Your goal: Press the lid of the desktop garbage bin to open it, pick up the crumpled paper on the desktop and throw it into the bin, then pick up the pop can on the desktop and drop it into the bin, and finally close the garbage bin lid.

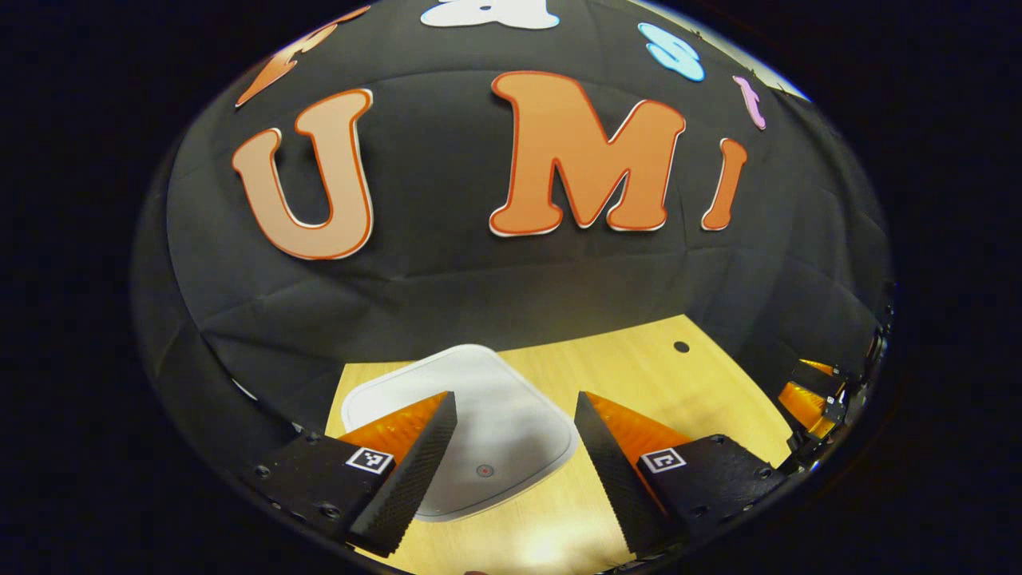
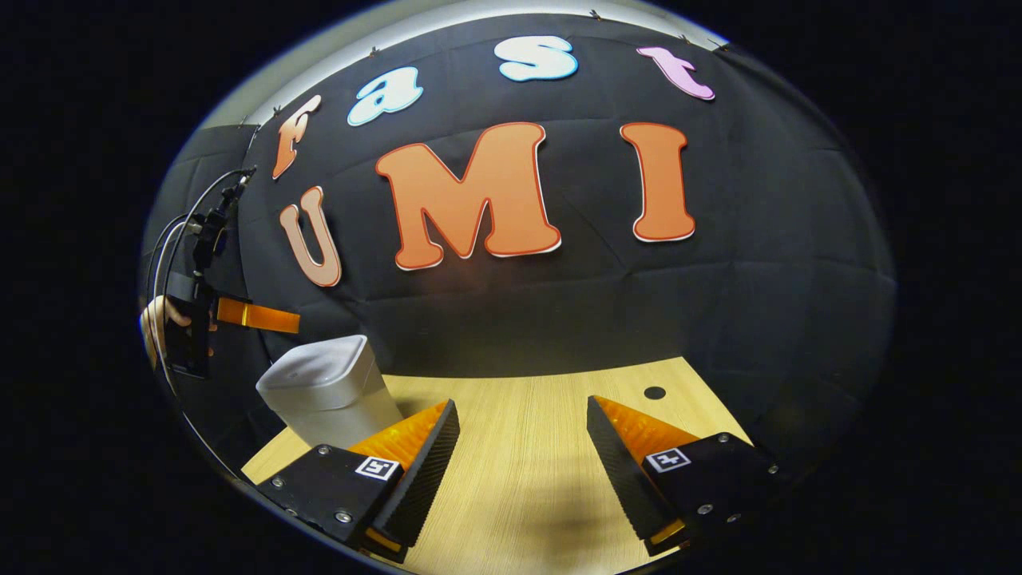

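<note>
A white desktop bin with its lid [image 1: 487, 435] down lies just below my left gripper [image 1: 515, 415], which hovers over it, open, with nothing between its fingers. A small round button [image 1: 485, 470] marks the lid near its front edge. In the right gripper view the same bin [image 2: 327, 389] stands at the left on the wooden table [image 2: 527, 447], lid flat on top. My right gripper [image 2: 523, 423] is open over bare table, to the right of the bin. The left gripper [image 2: 255, 315], held by a hand [image 2: 156, 323], hangs above the bin there.
A small dark hole [image 2: 655, 392] sits in the tabletop near the back right. Black cloth walls the booth behind the table. Cables [image 2: 180, 231] run up from the left gripper. The right gripper [image 1: 814, 399] edges into the left gripper view at far right.
</note>
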`<state>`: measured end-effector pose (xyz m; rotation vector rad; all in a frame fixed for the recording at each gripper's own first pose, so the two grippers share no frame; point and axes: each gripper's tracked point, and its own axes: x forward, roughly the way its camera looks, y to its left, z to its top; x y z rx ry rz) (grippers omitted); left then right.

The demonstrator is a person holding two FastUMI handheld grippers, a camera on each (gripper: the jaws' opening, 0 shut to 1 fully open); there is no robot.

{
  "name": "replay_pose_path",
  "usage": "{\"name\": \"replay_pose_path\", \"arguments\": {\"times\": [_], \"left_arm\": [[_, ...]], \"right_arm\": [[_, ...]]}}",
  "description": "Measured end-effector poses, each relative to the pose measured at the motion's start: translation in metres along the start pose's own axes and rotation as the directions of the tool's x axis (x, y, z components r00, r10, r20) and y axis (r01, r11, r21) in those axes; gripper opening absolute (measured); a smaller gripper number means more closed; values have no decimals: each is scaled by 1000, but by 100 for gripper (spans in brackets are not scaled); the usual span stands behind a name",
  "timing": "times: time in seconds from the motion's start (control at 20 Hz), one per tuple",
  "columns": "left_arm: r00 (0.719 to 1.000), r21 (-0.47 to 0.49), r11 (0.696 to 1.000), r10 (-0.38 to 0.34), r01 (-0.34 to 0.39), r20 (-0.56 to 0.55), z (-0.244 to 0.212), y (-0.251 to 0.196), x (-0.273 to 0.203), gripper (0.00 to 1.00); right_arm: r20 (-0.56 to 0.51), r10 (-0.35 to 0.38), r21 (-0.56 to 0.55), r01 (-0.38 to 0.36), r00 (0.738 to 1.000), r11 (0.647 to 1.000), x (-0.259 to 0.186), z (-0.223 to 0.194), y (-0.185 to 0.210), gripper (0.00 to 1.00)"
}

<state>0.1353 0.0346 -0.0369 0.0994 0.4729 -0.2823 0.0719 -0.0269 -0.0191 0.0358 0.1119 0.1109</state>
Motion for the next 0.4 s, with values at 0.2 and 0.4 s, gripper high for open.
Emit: {"name": "replay_pose_path", "arguments": {"times": [0.2, 0.4], "left_arm": [[995, -5, 999, -39, 39, 89, 14, -6, -19, 96], [988, 27, 998, -54, 50, 146, 21, -9, -30, 96]], "right_arm": [[25, 0, -13, 0, 1000, 1000, 1, 12, 7, 96], [31, 5, -33, -4, 1000, 999, 2, 16, 14, 96]]}}
